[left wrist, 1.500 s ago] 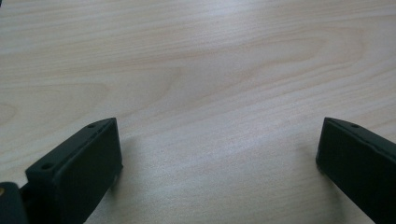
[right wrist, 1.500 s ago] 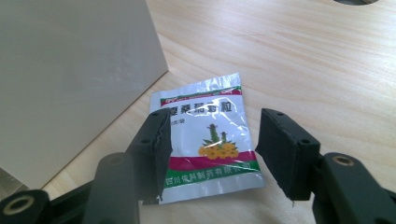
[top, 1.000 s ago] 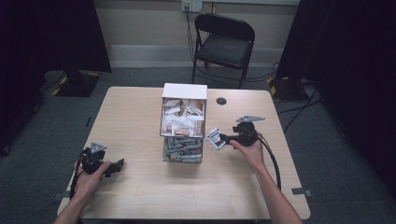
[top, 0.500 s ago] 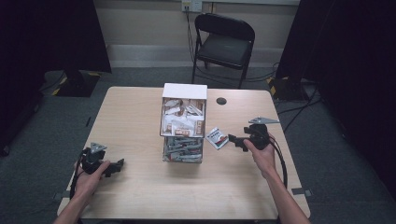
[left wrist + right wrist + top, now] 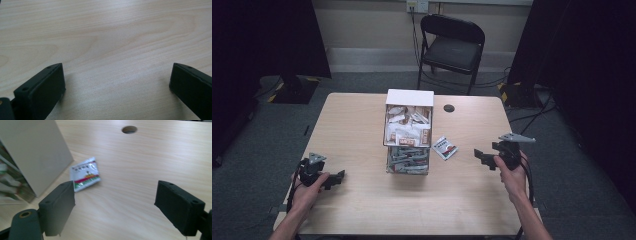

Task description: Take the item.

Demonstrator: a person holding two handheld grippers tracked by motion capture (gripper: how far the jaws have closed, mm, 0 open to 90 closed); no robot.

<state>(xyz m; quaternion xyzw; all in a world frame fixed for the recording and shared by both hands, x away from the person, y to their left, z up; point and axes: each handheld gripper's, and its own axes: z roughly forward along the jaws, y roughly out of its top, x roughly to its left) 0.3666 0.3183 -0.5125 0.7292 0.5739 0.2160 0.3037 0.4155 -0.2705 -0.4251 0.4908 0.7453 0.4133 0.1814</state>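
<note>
Lying flat beside the box, a sachet rests untouched

Nearest, the left gripper [image 5: 337, 178] sits on the table [image 5: 362, 120], jaws wide and empty. The right gripper [image 5: 479, 156] hovers, jaws just opened wide, nothing between. Farther off, the sachet [image 5: 445, 148] lies just beside the divided box [image 5: 408, 131].

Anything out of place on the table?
One sachet lies loose on the table, just right of the box that holds the others. It lies flat, apart from the box wall, at a slant to the table edge. The right claw is open and clear of it, holding nothing.
</note>
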